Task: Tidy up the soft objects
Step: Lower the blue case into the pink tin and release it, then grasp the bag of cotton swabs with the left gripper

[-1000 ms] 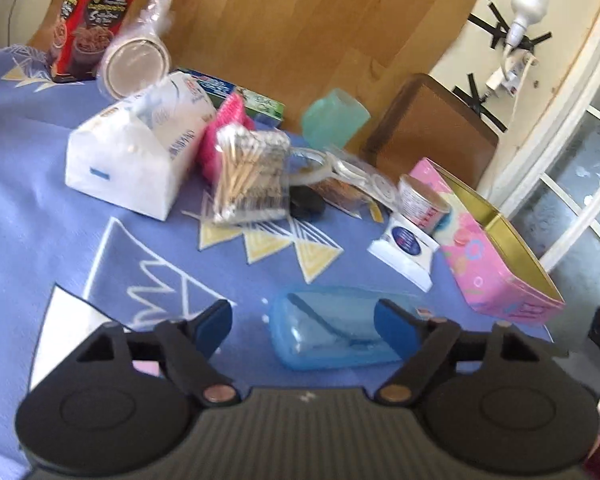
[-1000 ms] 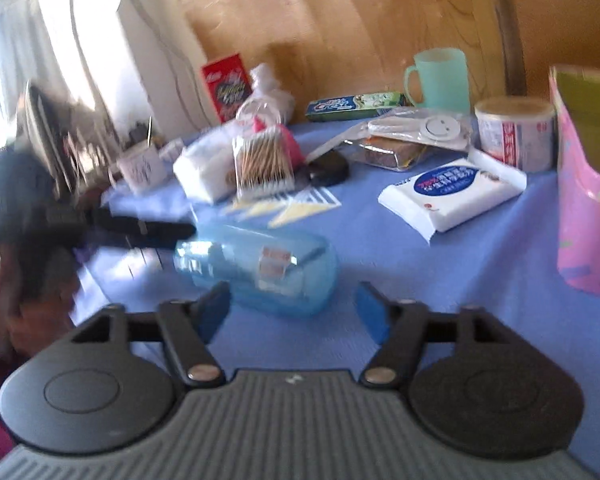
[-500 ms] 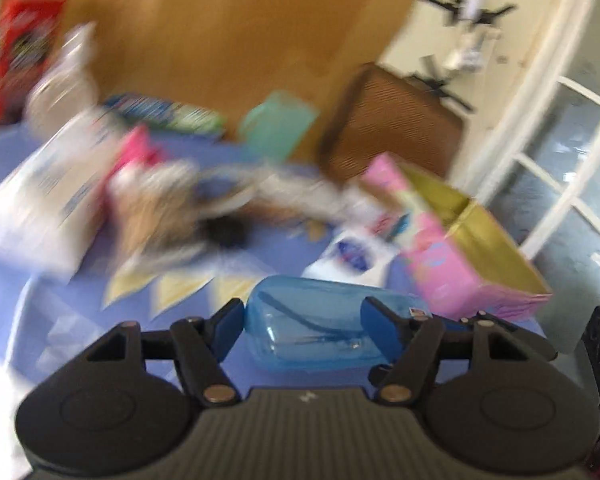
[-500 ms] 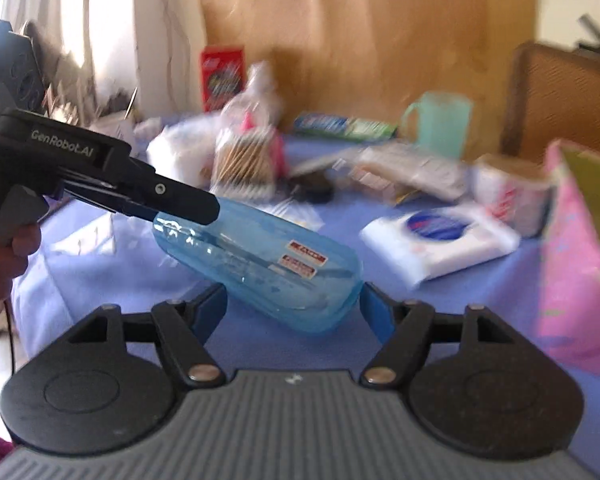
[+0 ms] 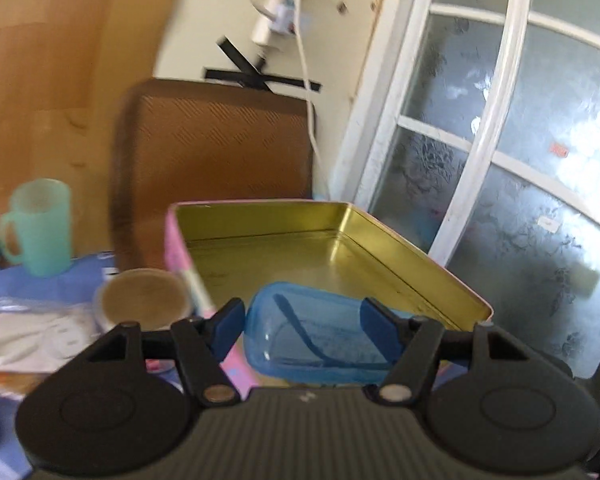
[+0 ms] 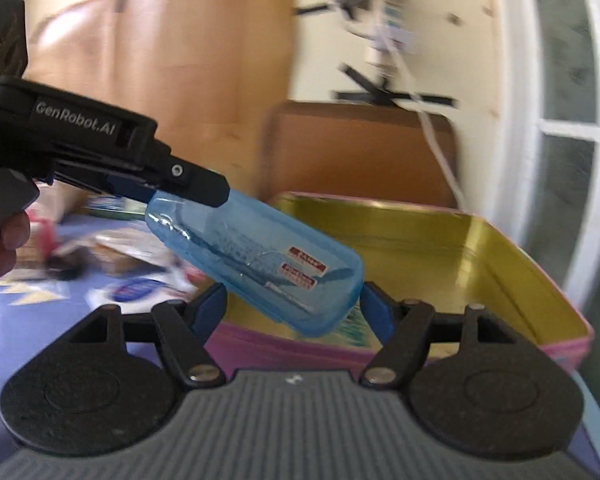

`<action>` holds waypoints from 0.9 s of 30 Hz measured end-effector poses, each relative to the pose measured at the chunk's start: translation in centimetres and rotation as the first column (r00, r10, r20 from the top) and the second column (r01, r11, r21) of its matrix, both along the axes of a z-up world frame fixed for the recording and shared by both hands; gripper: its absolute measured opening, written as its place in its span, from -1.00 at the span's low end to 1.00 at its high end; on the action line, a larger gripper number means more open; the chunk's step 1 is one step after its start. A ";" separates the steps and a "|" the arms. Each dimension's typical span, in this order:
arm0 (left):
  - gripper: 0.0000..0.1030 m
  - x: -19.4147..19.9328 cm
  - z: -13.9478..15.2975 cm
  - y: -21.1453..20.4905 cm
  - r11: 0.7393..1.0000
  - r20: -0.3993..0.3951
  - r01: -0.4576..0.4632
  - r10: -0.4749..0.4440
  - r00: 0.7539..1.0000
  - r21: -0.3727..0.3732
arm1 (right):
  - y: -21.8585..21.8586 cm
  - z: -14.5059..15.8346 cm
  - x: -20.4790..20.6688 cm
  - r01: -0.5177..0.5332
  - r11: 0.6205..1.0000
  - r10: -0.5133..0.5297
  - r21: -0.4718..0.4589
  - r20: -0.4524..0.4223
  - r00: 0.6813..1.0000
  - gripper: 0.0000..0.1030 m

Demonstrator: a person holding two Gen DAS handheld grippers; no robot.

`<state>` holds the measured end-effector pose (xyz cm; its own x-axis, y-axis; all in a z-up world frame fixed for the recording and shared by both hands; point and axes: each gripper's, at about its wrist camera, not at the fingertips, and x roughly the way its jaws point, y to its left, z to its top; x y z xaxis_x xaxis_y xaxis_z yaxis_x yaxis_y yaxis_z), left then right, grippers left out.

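Note:
A translucent blue plastic case (image 5: pixel 316 340) is held between the blue pads of my left gripper (image 5: pixel 304 320), lifted over the near edge of an open pink tin (image 5: pixel 452 280) with a gold inside. In the right wrist view the left gripper (image 6: pixel 196 192) reaches in from the left, shut on the case's (image 6: pixel 260 256) near end. The case's far end hangs between the open fingers of my right gripper (image 6: pixel 292 304), in front of the tin (image 6: pixel 520 264). I cannot tell whether the right fingers touch it.
A mint green mug (image 5: pixel 40 228), a round lidded tub (image 5: pixel 140 300) and clear packets (image 5: pixel 32 340) stand on the blue cloth left of the tin. A brown chair back (image 5: pixel 212 168) and a glass door (image 5: pixel 520 160) lie behind. More packets (image 6: pixel 132 288) lie on the cloth.
My left gripper closed on the blue case, lifted it off the cloth and carried it right to the tin. My right gripper swung right with it and now faces the tin.

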<state>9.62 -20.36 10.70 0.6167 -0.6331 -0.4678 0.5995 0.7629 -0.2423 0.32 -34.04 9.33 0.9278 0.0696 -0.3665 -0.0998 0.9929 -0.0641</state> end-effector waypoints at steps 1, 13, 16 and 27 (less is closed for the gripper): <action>0.23 0.4 -0.4 -1.0 1.000 -0.014 0.005 -0.005 1.000 0.010 | -0.7 -0.3 0.4 0.024 1.000 -0.024 0.006 -0.010 1.000 0.46; 0.25 -3.6 -1.3 4.9 0.999 -0.018 -0.023 0.022 1.000 -0.032 | -2.8 -1.2 1.4 0.198 0.978 -0.201 0.070 0.043 0.979 0.42; 0.25 -5.8 -2.1 9.6 0.996 -0.019 -0.082 0.082 0.996 -0.028 | -1.6 -0.7 0.5 0.151 0.985 -0.158 0.085 0.085 0.984 0.29; 0.26 -11.0 -7.5 28.5 0.847 -0.037 -0.531 0.531 0.846 0.027 | 10.9 0.2 3.2 -0.333 0.923 0.347 0.193 -0.048 0.937 -0.05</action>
